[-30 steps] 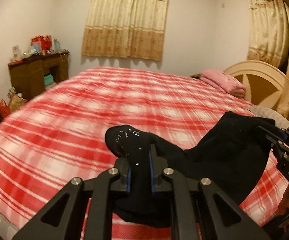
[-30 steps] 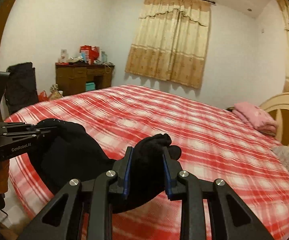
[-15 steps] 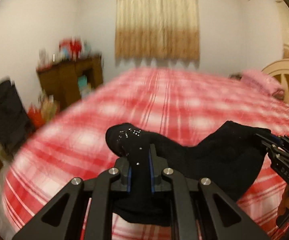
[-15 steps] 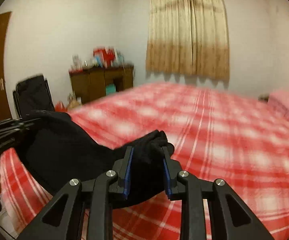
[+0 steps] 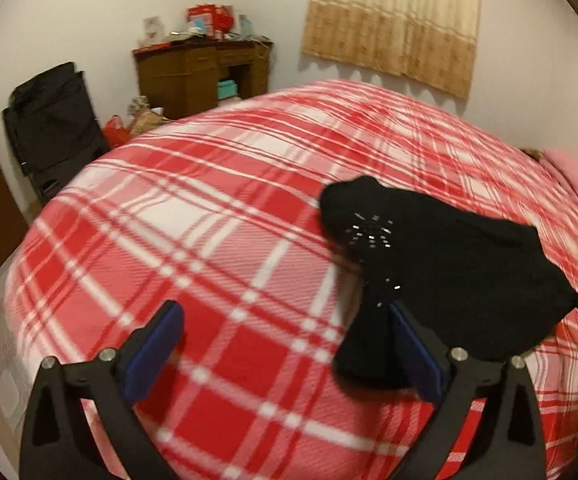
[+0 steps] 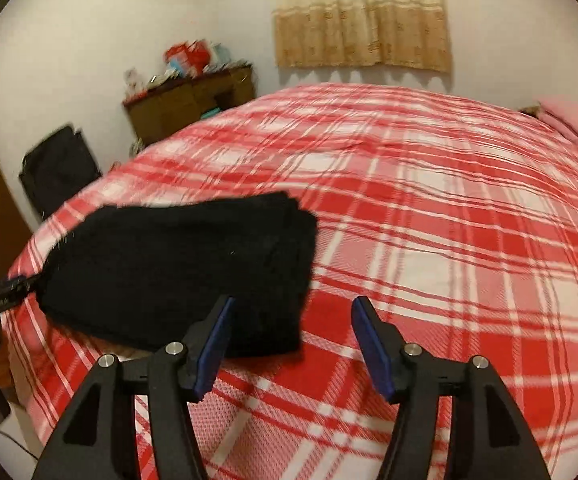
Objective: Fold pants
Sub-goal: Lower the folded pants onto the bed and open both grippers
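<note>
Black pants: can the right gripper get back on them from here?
Probably yes. The right gripper is open, the black pants lie folded on the plaid bedspread just off its left finger, and nothing sits between them. The left gripper is open too.

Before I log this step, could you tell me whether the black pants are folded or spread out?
Folded: the black pants lie on the bed as a compact stack with layered edges.

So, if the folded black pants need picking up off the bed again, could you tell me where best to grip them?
I would take the black pants at the thick stacked corner nearest the right gripper, coming in low from the near bed edge. The layers pile up there, so one pinch likely catches all. Both grippers, left included, are open.
</note>
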`<move>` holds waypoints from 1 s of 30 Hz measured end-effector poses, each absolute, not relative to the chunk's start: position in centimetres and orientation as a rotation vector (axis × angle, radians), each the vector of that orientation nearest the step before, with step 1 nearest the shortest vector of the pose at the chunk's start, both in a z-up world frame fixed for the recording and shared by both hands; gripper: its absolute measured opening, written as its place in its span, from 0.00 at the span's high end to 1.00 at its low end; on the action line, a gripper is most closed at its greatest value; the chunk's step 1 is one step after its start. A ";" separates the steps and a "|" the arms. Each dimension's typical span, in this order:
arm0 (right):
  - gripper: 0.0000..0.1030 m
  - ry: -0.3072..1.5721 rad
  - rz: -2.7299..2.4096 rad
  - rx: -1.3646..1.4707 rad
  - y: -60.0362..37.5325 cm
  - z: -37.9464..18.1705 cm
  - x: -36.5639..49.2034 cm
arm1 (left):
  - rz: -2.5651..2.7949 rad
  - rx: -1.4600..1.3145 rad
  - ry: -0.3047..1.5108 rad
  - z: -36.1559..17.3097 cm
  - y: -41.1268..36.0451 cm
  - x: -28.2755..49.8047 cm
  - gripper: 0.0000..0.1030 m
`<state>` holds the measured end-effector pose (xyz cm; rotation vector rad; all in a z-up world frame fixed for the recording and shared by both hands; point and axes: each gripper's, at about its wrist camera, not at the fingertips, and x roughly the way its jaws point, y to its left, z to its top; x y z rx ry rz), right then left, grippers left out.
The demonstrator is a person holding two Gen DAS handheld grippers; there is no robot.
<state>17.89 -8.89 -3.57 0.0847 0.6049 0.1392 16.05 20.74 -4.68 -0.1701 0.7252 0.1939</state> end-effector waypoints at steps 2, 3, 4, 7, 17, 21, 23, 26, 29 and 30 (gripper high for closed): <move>0.40 0.549 0.116 0.102 -8.7 -2.7 17.3 | 0.232 -0.155 0.695 -4.1 20.6 15.5 0.01; 0.40 0.532 0.135 0.109 -8.4 -2.4 16.9 | 0.246 -0.137 0.685 -3.8 20.6 15.5 0.01; 0.40 0.526 0.156 0.110 -7.8 -2.2 16.8 | 0.257 -0.116 0.679 -3.6 20.4 15.3 0.01; 0.40 0.508 0.224 0.052 -5.2 -1.8 16.4 | 0.277 -0.095 0.645 -3.0 19.9 14.5 0.01; 0.84 0.673 0.273 -0.087 -1.5 -6.3 19.5 | 0.171 -0.132 0.438 1.3 17.9 15.1 0.01; 0.85 0.684 0.251 -0.133 -1.4 -6.3 19.2 | 0.167 -0.114 0.573 -1.0 15.6 19.3 0.02; 0.85 0.674 0.253 -0.166 -1.2 -6.5 18.9 | 0.183 -0.073 0.643 -2.6 14.4 20.6 0.02; 0.85 0.655 0.277 -0.125 -2.1 -6.6 18.7 | 0.238 -0.018 0.761 -5.2 13.3 21.4 0.02; 0.85 0.652 0.307 -0.066 -2.6 -6.7 18.8 | 0.233 -0.103 0.772 -6.6 14.2 20.8 0.01; 0.85 0.651 0.314 -0.055 -2.8 -6.8 18.7 | 0.224 -0.141 0.778 -6.8 14.8 20.8 0.00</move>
